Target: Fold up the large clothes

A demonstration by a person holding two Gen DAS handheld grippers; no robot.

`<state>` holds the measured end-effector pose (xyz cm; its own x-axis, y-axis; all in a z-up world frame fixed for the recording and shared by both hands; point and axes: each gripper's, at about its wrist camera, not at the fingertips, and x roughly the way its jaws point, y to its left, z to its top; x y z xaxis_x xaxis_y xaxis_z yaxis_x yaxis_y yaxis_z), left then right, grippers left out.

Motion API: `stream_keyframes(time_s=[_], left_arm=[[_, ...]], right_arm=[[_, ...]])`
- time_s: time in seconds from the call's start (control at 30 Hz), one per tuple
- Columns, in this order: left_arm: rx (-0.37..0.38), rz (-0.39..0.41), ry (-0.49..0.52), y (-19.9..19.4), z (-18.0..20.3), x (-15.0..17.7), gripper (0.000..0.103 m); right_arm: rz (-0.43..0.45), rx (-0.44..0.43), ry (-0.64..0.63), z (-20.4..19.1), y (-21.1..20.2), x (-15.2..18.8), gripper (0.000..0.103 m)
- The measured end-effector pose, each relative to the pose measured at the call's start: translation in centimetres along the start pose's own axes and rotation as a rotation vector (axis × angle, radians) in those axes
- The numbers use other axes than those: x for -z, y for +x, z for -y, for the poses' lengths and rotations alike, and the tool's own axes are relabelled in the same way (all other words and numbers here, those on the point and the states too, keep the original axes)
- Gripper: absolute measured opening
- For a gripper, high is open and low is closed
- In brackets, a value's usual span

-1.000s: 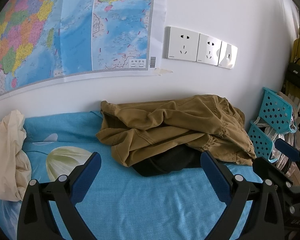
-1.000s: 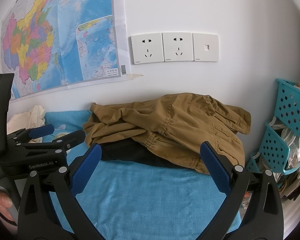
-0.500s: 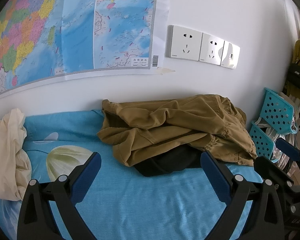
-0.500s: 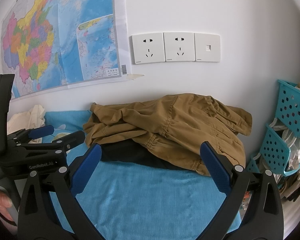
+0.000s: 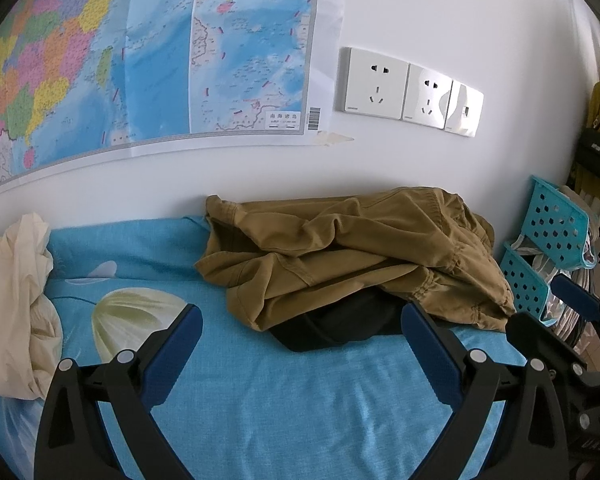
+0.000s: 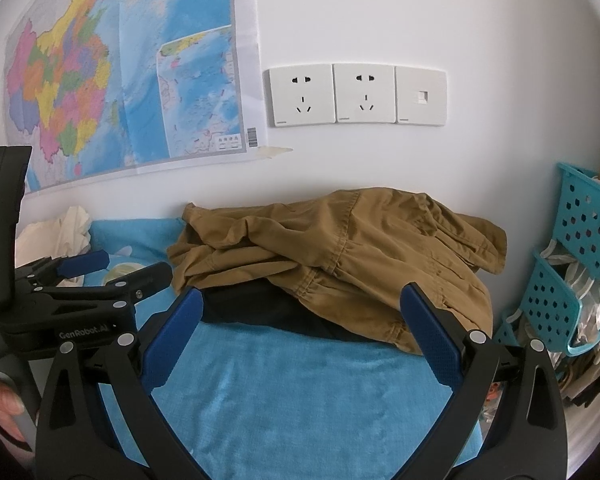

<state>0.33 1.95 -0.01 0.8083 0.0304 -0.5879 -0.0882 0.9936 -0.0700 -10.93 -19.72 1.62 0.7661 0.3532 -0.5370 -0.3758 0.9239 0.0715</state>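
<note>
A crumpled tan garment (image 5: 352,256) is lying in a heap at the back of a bed, touching the white wall. It is resting on top of a dark, black piece of clothing (image 5: 336,324) that is peeking out from under its front edge; what kind of garment that is cannot be told. The bed is wearing a bright blue sheet (image 5: 283,396) with a pale flower print. The left gripper (image 5: 300,344) is hovering above the sheet just in front of the heap, its blue-padded jaws spread wide and holding nothing. The right gripper (image 6: 300,320) is hovering beside it, jaws likewise spread wide and empty. A cream cloth (image 5: 15,300) is sitting bunched at the left end of the bed. A coloured map (image 5: 139,60) and white wall sockets (image 5: 408,90) are hanging on the wall above. Turquoise baskets (image 5: 552,236) are standing to the right.
</note>
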Motion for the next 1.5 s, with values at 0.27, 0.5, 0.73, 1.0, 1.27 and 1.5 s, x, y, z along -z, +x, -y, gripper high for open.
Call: stream_keyframes(time_s=[0.27,0.5,0.73,1.0,1.27,1.5], left_arm=[[-0.004,-0.011,-0.008,0.4,-0.6,-0.1,0.096],[-0.026,-0.045,-0.014,1.7,-2.0,-0.2,0.096],[-0.081,-0.118,-0.108,4.6,-6.8,-0.2,0.096],[-0.112,-0.187,-0.163,7.4,-11.2,0.4,0.096],[-0.080,-0.240,-0.182,9.8,-12.7,1.0,0.096],[-0.040,-0.256,-0.167,11.3,-12.5,1.2,0.096]], right_arm=[[-0.010,-0.005,-0.029,-0.5,0.6,-0.3,0.097],[-0.043,-0.027,-0.089,-1.5,2.7,-1.3,0.098],[-0.114,-0.027,-0.303,-4.9,8.8,-3.6,0.097],[-0.237,0.001,-0.549,-8.7,17.8,-4.3,0.097],[-0.281,0.015,-0.541,-8.1,21.1,-6.2,0.026],[-0.282,0.017,-0.712,-10.3,21.9,-5.0,0.072]])
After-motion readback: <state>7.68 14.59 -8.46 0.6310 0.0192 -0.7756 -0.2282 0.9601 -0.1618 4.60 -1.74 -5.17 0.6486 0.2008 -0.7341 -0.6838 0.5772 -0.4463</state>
